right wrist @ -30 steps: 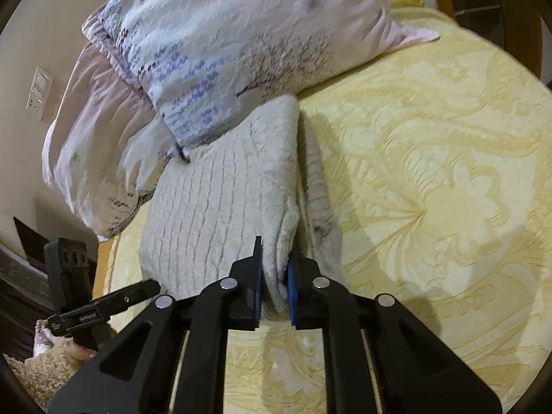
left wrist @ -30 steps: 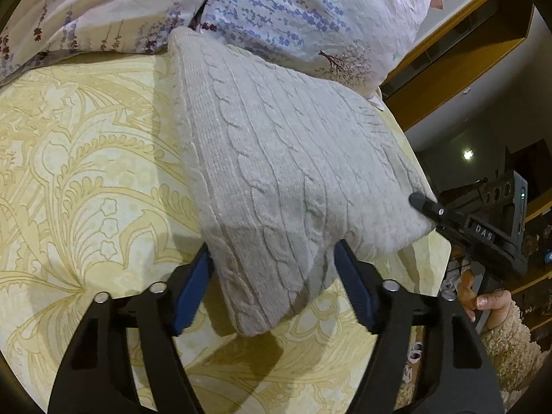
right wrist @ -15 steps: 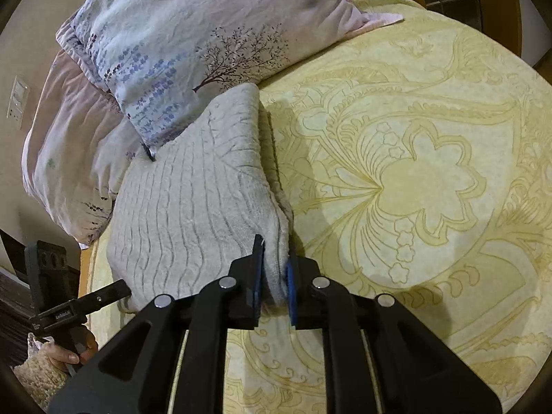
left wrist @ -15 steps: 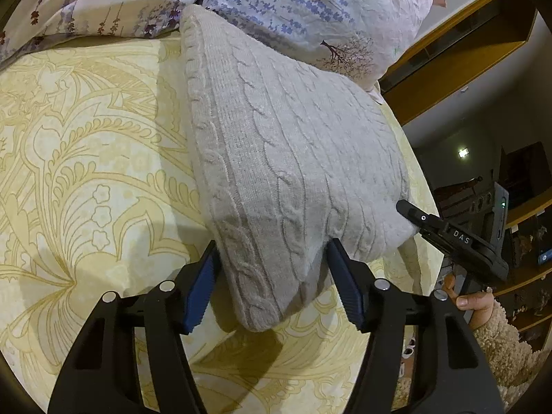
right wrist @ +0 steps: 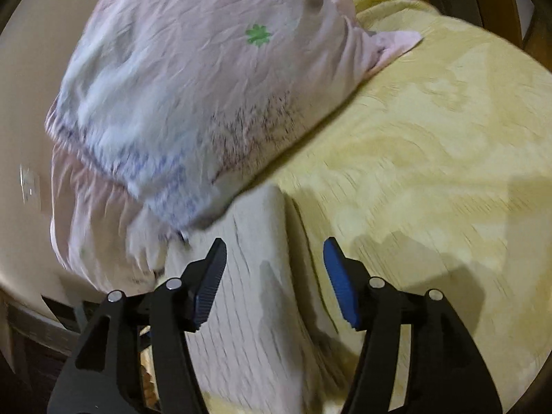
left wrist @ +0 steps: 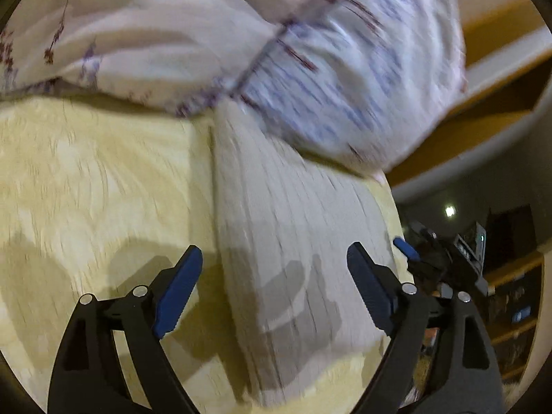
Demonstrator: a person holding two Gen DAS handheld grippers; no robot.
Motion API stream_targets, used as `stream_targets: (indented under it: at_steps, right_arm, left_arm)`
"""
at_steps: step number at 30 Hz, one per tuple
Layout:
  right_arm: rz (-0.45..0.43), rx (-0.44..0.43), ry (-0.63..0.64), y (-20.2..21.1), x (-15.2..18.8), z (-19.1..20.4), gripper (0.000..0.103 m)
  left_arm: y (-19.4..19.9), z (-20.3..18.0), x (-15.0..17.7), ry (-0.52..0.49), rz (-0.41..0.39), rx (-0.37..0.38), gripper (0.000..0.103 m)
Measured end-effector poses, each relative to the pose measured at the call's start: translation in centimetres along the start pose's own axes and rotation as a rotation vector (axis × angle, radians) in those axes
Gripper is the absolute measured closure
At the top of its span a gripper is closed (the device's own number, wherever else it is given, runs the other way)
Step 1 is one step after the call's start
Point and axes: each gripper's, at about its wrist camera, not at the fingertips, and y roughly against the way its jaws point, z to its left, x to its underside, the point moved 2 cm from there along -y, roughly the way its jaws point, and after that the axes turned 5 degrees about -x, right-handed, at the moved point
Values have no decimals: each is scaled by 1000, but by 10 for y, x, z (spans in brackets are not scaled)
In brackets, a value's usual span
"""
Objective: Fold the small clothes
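Yellow bed (left wrist: 86, 179), folded sweater (left wrist: 293, 241) below pillow (left wrist: 345, 69): left claw (left wrist: 274, 286), right claw (right wrist: 274, 276) angled down over sweater, both opening, gripping nothing.

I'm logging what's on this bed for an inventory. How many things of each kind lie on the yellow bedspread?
Knitted garment, folded, beige: 1
Floral pillows: 2
Yellow bedspread underneath: 1
Total: 4
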Motion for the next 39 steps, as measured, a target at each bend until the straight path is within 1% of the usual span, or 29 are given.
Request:
stream_targets:
  at_steps: [3,5,8,10,12,13,14,15,16,17,18,19,20,22,24,25,27,30,33,35,37,39]
  right_arm:
    - [51,15,-21,-26,-19,-2,44]
    - [83,17,-33,-38,-24,-3,44]
    - [122,11,-31,-55,-29,-2,44]
    - [146,12,-11,-64,-29,0,44]
    - [163,9,5,-70,-27,1,46]
    - [168,5,15,-72,-25,2,58]
    - [167,9,25,-74,-24,2,73]
    - [158,14,36,-73,-23,2,83]
    - [145,-1,46,-72,-23,3,88]
    - [133,-12,51,-70,-23,4,92]
    - [117,-18,62,-68,-23,7,93]
    - [94,-26,83,-63,-22,12,93]
    - [74,-35,103,-58,-21,17,94]
    - [25,-52,141,-46,-20,29,94]
    - [-26,-68,163,-35,-20,36,94]
    - [-55,-62,177,-30,-20,38,94]
    - [-73,-16,191,-30,-19,35,94]
    - [3,102,128,-54,-20,12,94]
    - [58,167,102,-74,-19,2,94]
    - [79,182,97,-81,-21,3,94]
    - [91,175,109,-79,-22,9,91]
    - [86,153,113,-69,-22,13,78]
  left_arm:
    - [-9,6,-30,38,-26,-19,16]
    - [-18,7,-48,55,-31,-22,17]
    - [-33,7,-63,63,-10,-24,19]
    - [-42,7,-67,75,17,-15,23]
    - [-51,6,-69,74,33,-8,32]
    - [-56,3,-70,74,38,-6,39]
    - [-58,3,-70,75,43,-1,43]
    - [-59,5,-69,75,44,-1,51]
    - [-59,7,-68,75,41,-3,55]
    - [-59,7,-68,77,36,-2,63]
    - [-58,8,-67,77,33,-3,69]
    - [-57,8,-67,77,30,-3,72]
    - [-57,8,-68,75,26,-1,78]
    - [-51,6,-69,57,17,7,86]
    - [-44,5,-69,35,4,23,88]
    - [-42,2,-69,21,-6,25,89]
    - [-42,2,-67,-1,-11,2,89]
    - [-50,9,-66,5,-4,-57,89]
    - [-60,11,-65,-26,-8,-141,89]
    - [-65,11,-65,-28,2,-160,89]
    - [-64,11,-64,-17,8,-153,89]
    - [-57,8,-63,-6,7,-122,88]
